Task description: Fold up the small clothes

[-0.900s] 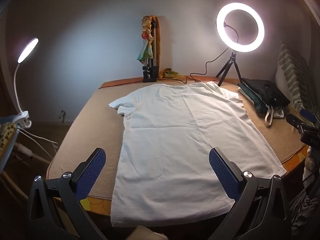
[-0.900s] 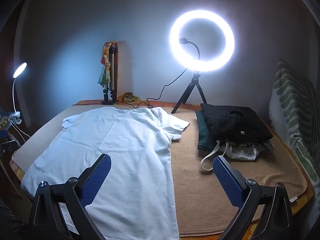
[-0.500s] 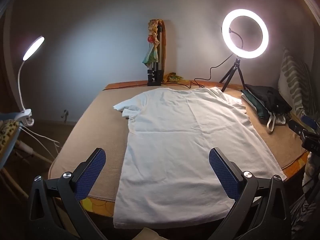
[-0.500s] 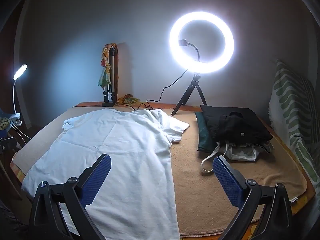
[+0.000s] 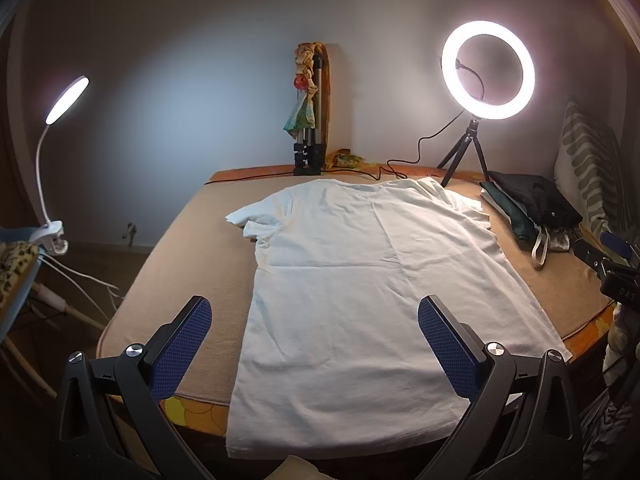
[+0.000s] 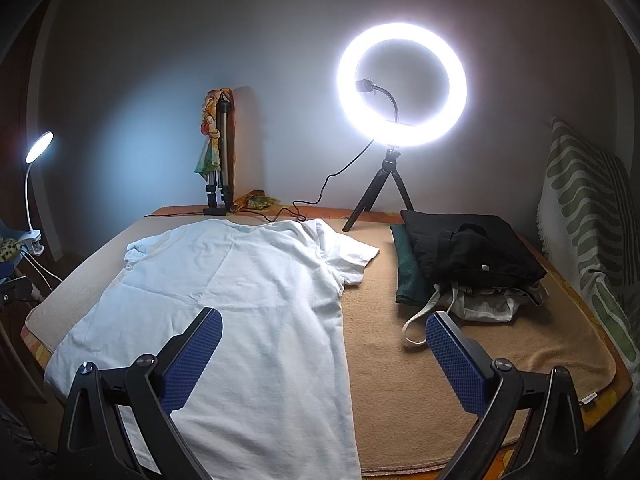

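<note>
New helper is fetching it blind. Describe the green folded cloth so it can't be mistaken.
Start at the glowing ring light on its small tripod. Below it to the right, a pile lies on the tan blanket. The dark green folded cloth is its left strip, tucked under the black folded garment, beside the cream tote bag.

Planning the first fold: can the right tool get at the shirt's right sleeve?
Probably yes. The right tool is open, and the sleeve lies flat on bare blanket, apart from the bags.

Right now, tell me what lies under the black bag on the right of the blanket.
Under the black bag a dark green folded cloth sticks out on its left, and a pale tote bag with a loose strap shows at the near edge. Whatever lies deeper in the pile is covered.
</note>
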A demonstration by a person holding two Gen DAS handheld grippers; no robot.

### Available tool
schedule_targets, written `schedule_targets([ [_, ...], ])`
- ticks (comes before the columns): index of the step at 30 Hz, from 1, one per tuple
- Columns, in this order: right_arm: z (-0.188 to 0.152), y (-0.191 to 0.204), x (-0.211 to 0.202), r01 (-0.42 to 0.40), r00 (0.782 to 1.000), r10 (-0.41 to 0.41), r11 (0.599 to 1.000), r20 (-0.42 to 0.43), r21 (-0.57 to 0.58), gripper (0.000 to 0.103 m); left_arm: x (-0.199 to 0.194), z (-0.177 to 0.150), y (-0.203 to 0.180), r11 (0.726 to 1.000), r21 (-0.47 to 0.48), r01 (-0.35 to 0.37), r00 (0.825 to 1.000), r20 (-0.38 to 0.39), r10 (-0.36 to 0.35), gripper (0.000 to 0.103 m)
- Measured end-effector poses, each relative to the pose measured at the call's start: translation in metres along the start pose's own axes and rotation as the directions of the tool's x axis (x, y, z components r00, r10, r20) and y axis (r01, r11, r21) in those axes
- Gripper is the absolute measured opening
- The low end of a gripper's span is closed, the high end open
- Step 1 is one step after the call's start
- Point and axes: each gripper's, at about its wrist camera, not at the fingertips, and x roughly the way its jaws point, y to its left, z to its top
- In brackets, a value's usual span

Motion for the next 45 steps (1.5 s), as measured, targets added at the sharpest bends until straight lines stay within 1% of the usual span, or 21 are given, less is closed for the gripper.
schedule_targets([
  [45,0.0063,0.004,0.0039,-0.008,1.0,0.008,1.0,0.012,0.003,0.103,0.0009,-0.0017,0.0071,1.0,-0.005,-0.007,1.0,0.007,0.007,0.102],
])
